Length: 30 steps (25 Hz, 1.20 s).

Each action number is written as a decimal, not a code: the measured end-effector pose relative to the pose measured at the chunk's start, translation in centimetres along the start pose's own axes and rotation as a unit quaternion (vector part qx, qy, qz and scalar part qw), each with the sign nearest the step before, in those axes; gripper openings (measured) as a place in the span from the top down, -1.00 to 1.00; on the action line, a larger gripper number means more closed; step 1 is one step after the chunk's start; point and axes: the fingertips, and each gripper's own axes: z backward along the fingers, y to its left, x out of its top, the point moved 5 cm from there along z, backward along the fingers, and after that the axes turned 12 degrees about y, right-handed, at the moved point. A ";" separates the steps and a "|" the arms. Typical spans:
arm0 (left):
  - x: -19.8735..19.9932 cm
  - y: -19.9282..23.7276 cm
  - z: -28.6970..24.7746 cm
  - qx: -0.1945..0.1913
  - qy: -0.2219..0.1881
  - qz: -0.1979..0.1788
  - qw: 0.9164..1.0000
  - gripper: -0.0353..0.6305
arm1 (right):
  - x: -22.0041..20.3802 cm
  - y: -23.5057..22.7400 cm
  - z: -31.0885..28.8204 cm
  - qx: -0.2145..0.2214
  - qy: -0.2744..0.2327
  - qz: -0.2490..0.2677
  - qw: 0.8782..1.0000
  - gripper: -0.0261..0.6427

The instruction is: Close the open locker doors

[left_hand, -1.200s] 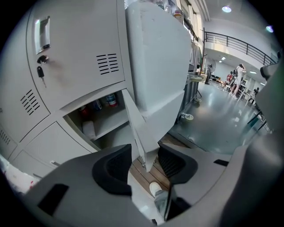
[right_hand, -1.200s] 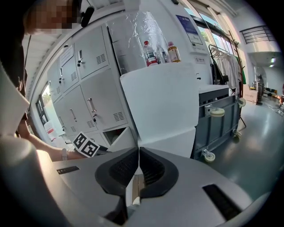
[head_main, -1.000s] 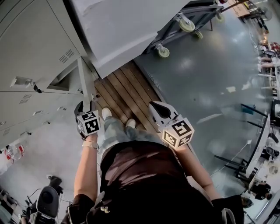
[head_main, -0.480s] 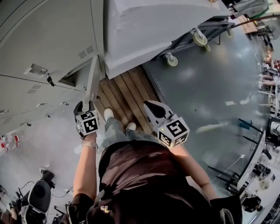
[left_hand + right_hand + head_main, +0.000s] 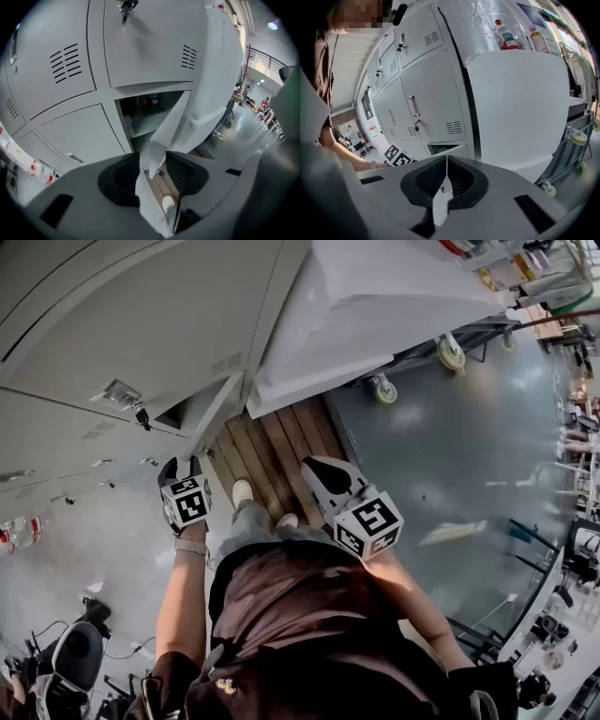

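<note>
Smooth, matt painted sheet metal on the pale grey lockers (image 5: 140, 47) and the open pale grey locker door (image 5: 171, 126), with punched vent slots. Bare brown wooden planks (image 5: 272, 442), grain showing. Smooth, glossy finish on the dark grey floor (image 5: 450, 456), with light glare. Matt grey plastic on the left claw (image 5: 153, 161), black ribbed pads (image 5: 180, 171) inside. Soft brown cloth shirt (image 5: 300, 615)

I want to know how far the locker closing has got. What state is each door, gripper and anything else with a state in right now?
Lower locker door: open, compartment showing behind it.
Upper locker door: closed, key in its lock.
Left gripper: open, jaws either side of the lower door's edge.
Right gripper: shut, empty.
Red-capped bottle: upright, cap on.
</note>
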 end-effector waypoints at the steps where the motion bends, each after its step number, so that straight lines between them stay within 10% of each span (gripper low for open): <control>1: 0.3 0.8 -0.3 0.003 -0.001 0.004 1.000 0.31 | 0.4 0.1 -0.5 0.001 0.000 0.001 1.000 0.82; 30: 10.4 7.4 -3.1 -0.007 0.041 0.175 0.984 0.33 | 3.8 -1.3 -4.0 -0.025 -0.005 -0.014 1.000 0.82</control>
